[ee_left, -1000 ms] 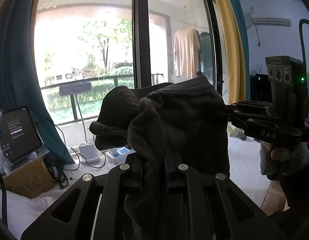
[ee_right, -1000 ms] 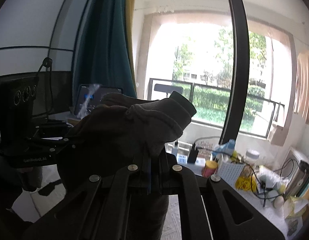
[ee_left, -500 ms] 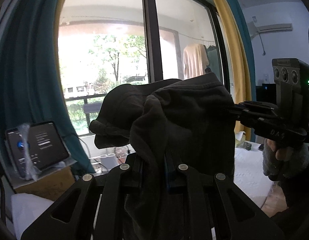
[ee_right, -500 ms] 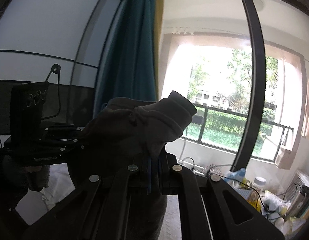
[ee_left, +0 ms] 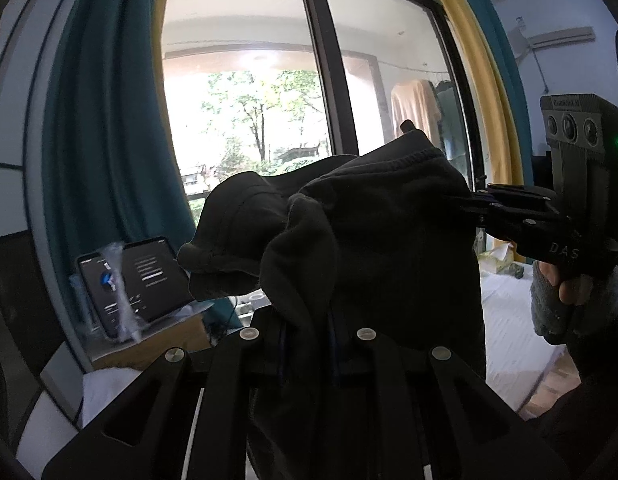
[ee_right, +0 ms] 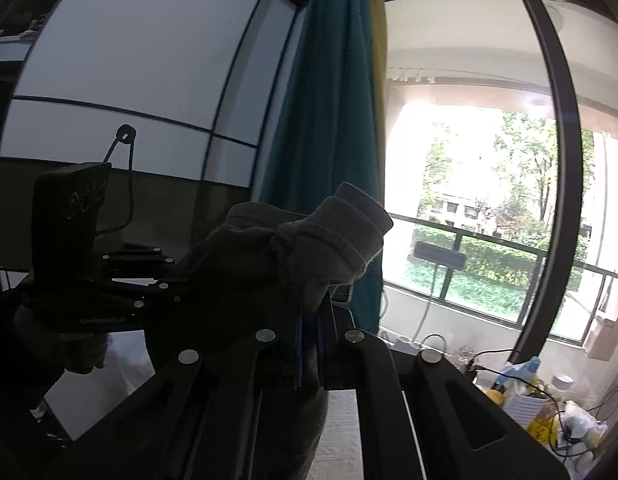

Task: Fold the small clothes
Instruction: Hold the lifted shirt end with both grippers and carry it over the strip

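While held aloft, the dark garment (ee_left: 389, 248) is pinched by both nearly closed tongs, left (ee_left: 309, 344) and right (ee_right: 309, 344).

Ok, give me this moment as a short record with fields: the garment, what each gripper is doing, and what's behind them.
garment: dark small garment, bunched, held up in the air
left gripper: jaws shut on one part of the cloth
right gripper: jaws shut on another part; it enters the left view from the right
hand: gloved, around the right gripper's handle
background: window, teal curtain, tablet on a box
fold: not yet started
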`<state>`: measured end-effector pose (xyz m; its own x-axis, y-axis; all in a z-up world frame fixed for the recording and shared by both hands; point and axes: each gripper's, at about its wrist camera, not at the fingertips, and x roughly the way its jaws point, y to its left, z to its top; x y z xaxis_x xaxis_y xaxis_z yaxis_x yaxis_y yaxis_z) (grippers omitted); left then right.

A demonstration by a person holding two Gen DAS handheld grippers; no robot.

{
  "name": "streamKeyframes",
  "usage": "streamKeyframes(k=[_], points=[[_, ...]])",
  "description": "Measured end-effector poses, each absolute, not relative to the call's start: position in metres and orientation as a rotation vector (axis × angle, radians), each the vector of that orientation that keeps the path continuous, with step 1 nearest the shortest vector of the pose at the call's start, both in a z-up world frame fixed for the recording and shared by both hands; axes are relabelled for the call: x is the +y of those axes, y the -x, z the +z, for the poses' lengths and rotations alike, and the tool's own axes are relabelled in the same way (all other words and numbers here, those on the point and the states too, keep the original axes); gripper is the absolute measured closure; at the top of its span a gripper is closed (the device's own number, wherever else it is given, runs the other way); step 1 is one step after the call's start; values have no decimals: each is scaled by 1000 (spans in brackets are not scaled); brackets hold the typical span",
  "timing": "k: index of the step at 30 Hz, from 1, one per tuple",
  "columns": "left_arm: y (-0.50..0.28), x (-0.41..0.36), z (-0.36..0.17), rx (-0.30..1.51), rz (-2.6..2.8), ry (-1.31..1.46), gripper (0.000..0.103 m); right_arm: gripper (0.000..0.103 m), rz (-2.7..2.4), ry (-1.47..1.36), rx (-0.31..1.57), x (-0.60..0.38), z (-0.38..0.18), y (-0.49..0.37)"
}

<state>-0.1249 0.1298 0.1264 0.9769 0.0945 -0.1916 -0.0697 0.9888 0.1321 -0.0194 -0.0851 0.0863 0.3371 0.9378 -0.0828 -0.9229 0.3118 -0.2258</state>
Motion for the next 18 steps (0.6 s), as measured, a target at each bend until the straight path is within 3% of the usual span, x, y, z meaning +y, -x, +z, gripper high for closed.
streamKeyframes(k=[18], points=[[83, 168, 70, 371, 71, -44, 86, 98, 1212, 266, 154, -45, 32, -29]])
